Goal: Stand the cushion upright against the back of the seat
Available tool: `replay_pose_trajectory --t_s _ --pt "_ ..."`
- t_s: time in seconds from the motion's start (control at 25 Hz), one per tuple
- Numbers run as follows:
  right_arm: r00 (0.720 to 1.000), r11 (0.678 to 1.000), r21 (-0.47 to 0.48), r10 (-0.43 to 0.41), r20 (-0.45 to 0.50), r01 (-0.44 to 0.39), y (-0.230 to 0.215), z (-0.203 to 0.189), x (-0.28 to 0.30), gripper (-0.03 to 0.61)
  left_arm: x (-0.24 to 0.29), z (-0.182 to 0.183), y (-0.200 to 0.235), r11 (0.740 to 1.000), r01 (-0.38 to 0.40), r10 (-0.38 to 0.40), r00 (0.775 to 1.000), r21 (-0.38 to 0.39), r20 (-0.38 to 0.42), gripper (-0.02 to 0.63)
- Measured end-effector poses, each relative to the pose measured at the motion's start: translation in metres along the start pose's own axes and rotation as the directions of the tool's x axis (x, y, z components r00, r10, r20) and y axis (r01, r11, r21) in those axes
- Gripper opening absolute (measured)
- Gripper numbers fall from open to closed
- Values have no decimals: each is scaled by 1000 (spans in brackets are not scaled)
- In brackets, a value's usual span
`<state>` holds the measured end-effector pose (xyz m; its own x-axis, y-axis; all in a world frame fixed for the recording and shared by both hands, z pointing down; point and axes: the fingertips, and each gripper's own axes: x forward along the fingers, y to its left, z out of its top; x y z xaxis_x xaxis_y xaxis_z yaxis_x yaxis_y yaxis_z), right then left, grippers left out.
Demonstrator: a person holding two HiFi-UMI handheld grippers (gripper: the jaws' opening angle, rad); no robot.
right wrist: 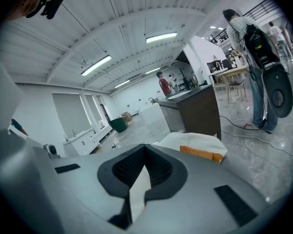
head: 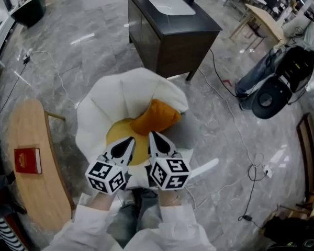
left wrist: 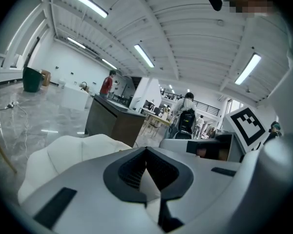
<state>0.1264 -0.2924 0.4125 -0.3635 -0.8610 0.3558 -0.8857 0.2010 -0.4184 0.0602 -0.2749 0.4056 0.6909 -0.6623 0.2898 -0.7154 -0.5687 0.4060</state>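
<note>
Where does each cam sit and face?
Head view: on the person's head, steeply down at the white chair and orange cushion; shows left gripper, right gripper, both sleeves.
Left gripper view: on the left gripper, roughly level over the chair back toward the dark cabinet; shows its own shut jaws, plus the right gripper's marker cube.
Right gripper view: on the right gripper, facing likewise; shows its own shut jaws.
Shared: chair and cabinet appear in all three.

Found no readable words or numbers anywhere. Noted a gold mark on the red book [head: 27, 160], too small to read.
</note>
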Motion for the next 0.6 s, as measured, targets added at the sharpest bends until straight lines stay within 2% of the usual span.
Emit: replay_pose_trajectory --t_s 0.16,0.36,0.6 --pt "1000 1000 -14 -2 18 2 31 4 -39 12 -37 18 -14 999 27 -26 1000 -21 17 6" --pt "1000 995 -99 -2 1 2 69 3 -80 12 -83 22 -28 1000 4 -4 1000 0 -17 6" --pt "1000 984 -179 -2 9 3 99 15 -119 12 -122 37 -61 998 40 -39 999 56 -21 6"
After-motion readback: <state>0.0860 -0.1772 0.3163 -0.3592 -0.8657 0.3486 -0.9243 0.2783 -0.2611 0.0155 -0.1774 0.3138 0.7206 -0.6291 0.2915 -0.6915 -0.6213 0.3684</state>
